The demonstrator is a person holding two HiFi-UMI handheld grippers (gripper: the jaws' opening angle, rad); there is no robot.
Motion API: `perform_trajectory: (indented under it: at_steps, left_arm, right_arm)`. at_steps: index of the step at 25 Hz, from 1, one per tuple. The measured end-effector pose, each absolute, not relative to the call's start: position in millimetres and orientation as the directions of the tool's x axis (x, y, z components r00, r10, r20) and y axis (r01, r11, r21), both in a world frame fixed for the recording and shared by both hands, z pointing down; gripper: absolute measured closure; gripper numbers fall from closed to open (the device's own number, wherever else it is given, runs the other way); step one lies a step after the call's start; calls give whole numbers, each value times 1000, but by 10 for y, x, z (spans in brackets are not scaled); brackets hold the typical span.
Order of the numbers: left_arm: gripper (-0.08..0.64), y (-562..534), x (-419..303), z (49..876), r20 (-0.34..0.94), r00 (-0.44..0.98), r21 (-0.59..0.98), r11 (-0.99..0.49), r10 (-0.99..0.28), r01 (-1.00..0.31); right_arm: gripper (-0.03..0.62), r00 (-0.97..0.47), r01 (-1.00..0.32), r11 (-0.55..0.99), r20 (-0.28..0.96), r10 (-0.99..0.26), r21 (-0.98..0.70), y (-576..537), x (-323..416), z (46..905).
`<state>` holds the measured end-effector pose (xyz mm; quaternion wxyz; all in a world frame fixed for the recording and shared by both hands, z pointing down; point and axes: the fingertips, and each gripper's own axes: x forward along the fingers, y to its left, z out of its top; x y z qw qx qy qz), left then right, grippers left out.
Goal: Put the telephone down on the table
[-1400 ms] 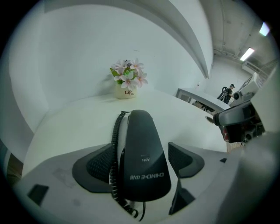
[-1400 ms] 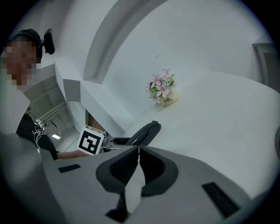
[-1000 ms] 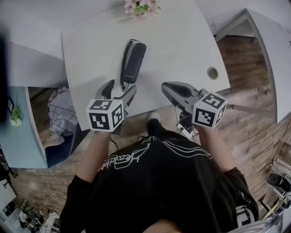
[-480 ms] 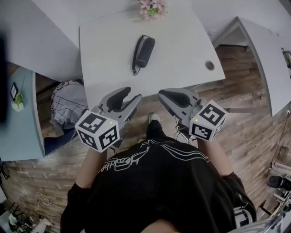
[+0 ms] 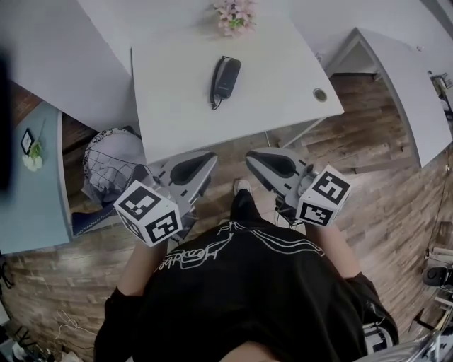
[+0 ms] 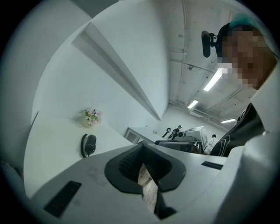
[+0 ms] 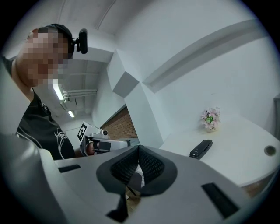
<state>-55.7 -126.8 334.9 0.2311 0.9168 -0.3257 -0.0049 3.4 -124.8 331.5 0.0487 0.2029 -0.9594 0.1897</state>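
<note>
Head view: telephone (image 5: 225, 78) rests flat on the desk (image 5: 177, 113), so my left hand-held gripper (image 5: 202, 164) and right hand-held gripper (image 5: 256, 161) hang closed, empty.

Left gripper (image 5: 190, 168) fingers closed and empty, right gripper (image 5: 269, 162) likewise, both held low before the torso (image 5: 248, 297)

My head camera looks steeply down from above, with my left gripper (image 5: 200, 162) and right gripper (image 5: 256, 160) close below it and the tabletop (image 5: 283, 63) well ahead of them. Each gripper camera sits just behind its own jaws, looking along them and tilted upward. All three views share the distant tabletop, its telephone (image 5: 226, 76) and flowers (image 5: 233, 15). The right gripper view also catches my left gripper.
</note>
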Motion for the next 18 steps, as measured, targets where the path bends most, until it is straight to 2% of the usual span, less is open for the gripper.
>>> perform_trajectory:
  at_steps: [18]
  left_arm:
    - [554, -971, -647, 3321, 120, 801, 444, -690, -587, -572]
  right_arm:
    - [554, -915, -402, 846, 185, -358, -351, -969, -125, 3358]
